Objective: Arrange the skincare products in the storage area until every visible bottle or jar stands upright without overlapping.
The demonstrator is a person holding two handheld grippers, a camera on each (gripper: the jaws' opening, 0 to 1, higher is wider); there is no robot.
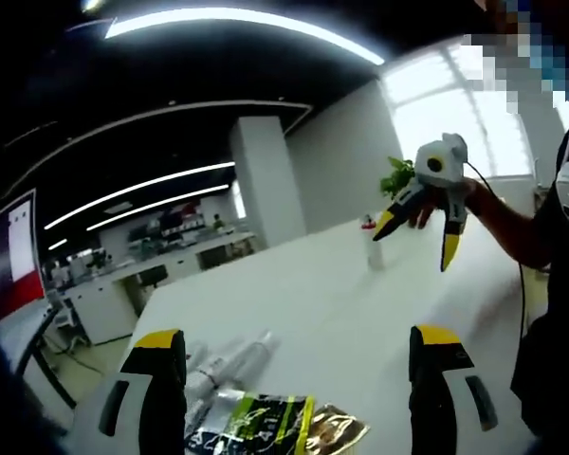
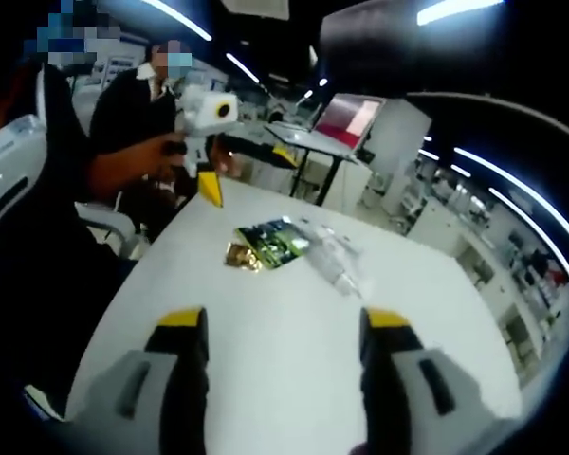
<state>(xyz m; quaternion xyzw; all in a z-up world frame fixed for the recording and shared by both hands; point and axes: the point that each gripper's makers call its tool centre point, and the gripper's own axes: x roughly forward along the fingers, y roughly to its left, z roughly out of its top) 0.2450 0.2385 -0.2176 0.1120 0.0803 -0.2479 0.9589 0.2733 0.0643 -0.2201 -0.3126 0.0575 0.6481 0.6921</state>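
Several clear plastic bottles (image 1: 229, 362) lie on their sides at the near edge of a white counter (image 1: 341, 294), touching one another in a loose heap, with a green-and-black sachet (image 1: 256, 422) and a gold packet (image 1: 337, 428) just beside them; in the right gripper view the same bottles (image 2: 337, 258) and the green sachet (image 2: 277, 242) sit together near the middle of the counter (image 2: 284, 351). One small bottle with a red top (image 1: 371, 242) stands upright well apart from the heap, toward the far side, near a green plant (image 1: 396, 175). Both sets of tongs are spread and carry nothing: the left tongs (image 1: 299, 379) hang over the heap with the bottles just beyond their left jaw, while the right tongs (image 1: 419, 235) are raised in a hand above the counter close to the red-topped bottle; the right tongs (image 2: 284, 355) look back across the bare counter at the left tongs (image 2: 242, 166). No bottle in the heap is yet upright, so the arranging appears to be at its very start, in the approach to a first pick. A sensible next move would be to lower the left tongs over one bottle, close on its body, and stand it clear of its neighbours and the sachets.
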